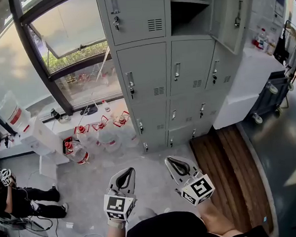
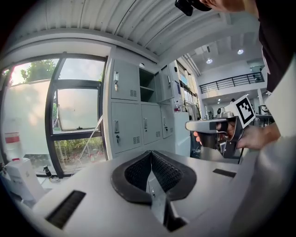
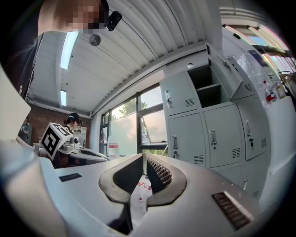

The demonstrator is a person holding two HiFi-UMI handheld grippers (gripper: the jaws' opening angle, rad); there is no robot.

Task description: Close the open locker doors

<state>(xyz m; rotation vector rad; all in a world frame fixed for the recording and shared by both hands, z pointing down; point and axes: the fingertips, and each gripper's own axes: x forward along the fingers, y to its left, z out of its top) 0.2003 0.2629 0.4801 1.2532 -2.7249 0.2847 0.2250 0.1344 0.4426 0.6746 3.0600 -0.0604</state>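
lockers [image 1: 145, 71]: pale grey | window frame [image 1: 47, 71]: black | jugs [image 1: 78, 153]: clear, red caps | platform [image 1: 230, 170]: brown wood

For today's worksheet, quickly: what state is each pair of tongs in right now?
Left tongs: closed, holding nothing.
Right tongs: closed, holding nothing.

I'm seeing one pale grey locker door [image 1: 232, 29] in the top row hanging open, swung out to the right of its compartment [image 1: 189, 16]. That compartment is showing a dark interior with a single shelf [image 1: 187, 0]. Every other visible door of the locker bank [image 1: 150, 75] is sitting shut and flush, handles upright.
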